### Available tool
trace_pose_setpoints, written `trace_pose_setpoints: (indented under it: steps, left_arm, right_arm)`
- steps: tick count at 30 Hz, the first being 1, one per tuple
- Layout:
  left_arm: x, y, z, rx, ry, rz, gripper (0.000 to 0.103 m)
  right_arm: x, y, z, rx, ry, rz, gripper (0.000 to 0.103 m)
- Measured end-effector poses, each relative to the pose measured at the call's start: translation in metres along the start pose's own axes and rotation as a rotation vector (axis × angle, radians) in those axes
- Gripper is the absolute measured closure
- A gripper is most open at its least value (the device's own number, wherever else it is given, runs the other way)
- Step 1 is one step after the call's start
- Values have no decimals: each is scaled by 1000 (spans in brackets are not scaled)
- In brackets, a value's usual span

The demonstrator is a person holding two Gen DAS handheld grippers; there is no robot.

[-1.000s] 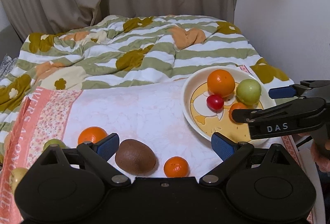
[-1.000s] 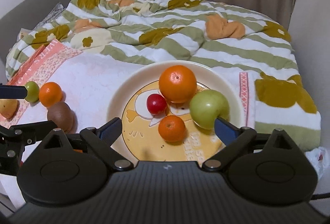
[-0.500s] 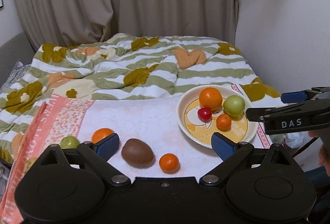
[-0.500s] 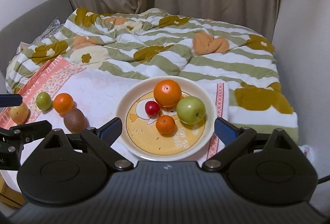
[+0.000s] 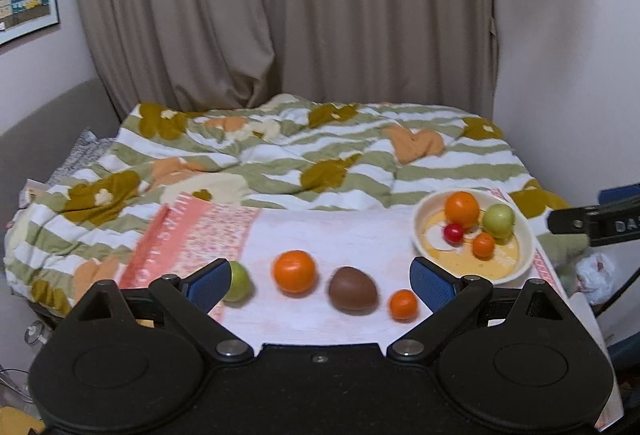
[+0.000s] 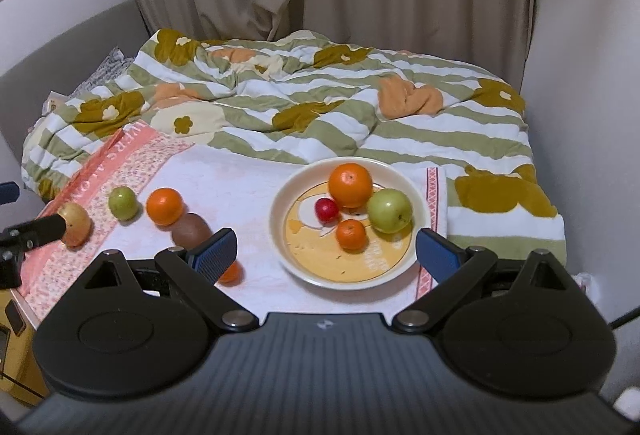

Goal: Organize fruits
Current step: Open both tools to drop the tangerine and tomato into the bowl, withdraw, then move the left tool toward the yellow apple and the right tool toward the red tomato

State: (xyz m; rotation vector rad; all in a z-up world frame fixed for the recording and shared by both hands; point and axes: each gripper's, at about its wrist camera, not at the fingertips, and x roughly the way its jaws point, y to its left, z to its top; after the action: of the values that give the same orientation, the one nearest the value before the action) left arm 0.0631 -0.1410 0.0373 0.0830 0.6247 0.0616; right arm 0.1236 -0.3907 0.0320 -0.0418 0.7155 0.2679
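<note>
Holding four fruits, plate (image 6: 280,235) — both tools, left tool (image 5: 320,281), right tool (image 6: 326,249), spread wide, empty.

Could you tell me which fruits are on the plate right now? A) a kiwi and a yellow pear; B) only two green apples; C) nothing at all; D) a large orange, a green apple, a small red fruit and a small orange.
D: the plate holds a large orange, a green apple, a small red fruit and a small orange.
</note>
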Motion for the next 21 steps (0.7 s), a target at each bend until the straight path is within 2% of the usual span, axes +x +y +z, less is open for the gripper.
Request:
trace_pose_setpoints:
  steps: [7,18,21]
  left_arm:
    - [-10,64,-8,11,-49,-9,5]
    - [7,157,-26,53,-32,-66,5]
    - [16,174,-33,97,-35,-79,5]
  right_arm:
    - [-21,44,-10,54,-29,-67,0]
    - [-19,140,-28,133,-19,-170,0]
    - [-14,166,-35,151,-16,-191,0]
